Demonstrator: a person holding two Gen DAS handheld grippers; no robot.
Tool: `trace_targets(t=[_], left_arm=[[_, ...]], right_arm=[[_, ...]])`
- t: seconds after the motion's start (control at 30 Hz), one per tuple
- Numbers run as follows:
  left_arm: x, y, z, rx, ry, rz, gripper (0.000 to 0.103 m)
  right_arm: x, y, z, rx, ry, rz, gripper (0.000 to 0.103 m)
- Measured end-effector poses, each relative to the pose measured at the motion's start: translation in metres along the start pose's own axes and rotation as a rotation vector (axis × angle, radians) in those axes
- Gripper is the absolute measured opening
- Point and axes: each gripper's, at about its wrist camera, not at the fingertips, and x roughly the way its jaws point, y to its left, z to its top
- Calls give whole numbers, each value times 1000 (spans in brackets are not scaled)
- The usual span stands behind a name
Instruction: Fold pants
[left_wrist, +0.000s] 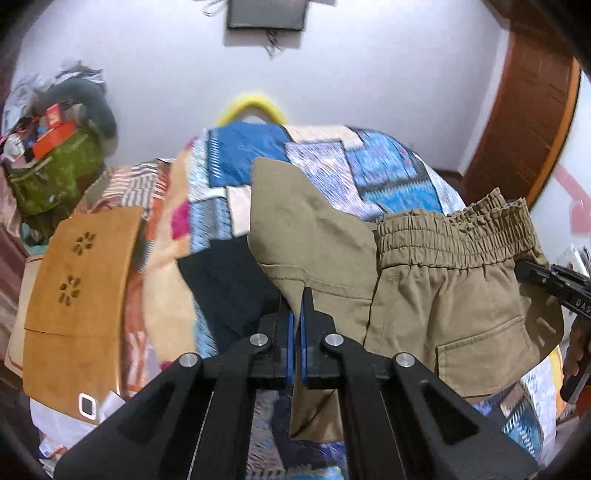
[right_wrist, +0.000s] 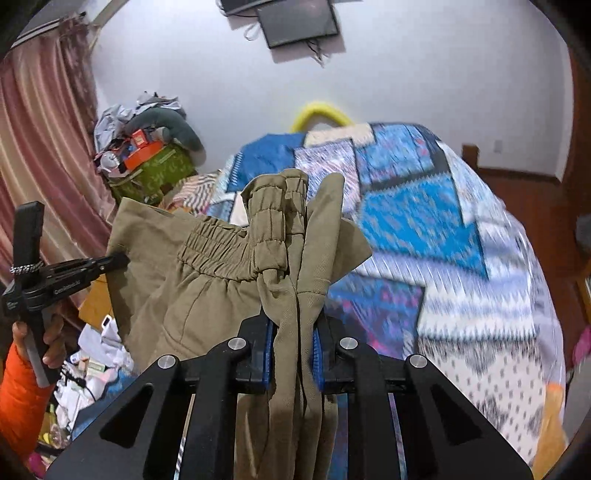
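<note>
Khaki pants (left_wrist: 450, 295) with an elastic waistband hang in the air between my two grippers, above a bed. My left gripper (left_wrist: 297, 306) is shut on a thin edge of the pants cloth near a pocket. My right gripper (right_wrist: 293, 332) is shut on a thick bunch of the pants (right_wrist: 207, 280) at the waistband end. In the left wrist view the right gripper (left_wrist: 524, 267) shows at the right edge, touching the waistband. In the right wrist view the left gripper (right_wrist: 118, 260) shows at the left, on the far corner of the pants.
The bed carries a blue, white and purple patchwork cover (right_wrist: 443, 240). A brown cloth (left_wrist: 85, 280) lies at its left. A green bag piled with clutter (left_wrist: 55, 173) stands beyond. A wooden door (left_wrist: 528, 122) is at the right, pink curtains (right_wrist: 40, 147) at the left.
</note>
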Motion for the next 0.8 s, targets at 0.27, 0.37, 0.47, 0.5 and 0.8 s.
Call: trace_targets(t=[0.27, 0.37, 0.47, 0.5, 0.8], left_arm=[[17, 62, 23, -106, -19, 85, 2], [33, 79, 25, -125, -3, 128, 2], [53, 93, 23, -138, 31, 153, 2], [61, 98, 22, -144, 44, 158, 2], [145, 123, -2, -168, 199, 158, 2]], right_arm=[[55, 33, 45, -90, -15, 49, 15], [82, 47, 55, -115, 1, 67, 15], [110, 56, 61, -127, 24, 76, 15], [120, 58, 61, -130, 35, 75, 15], [204, 45, 57, -113, 187, 23, 15]])
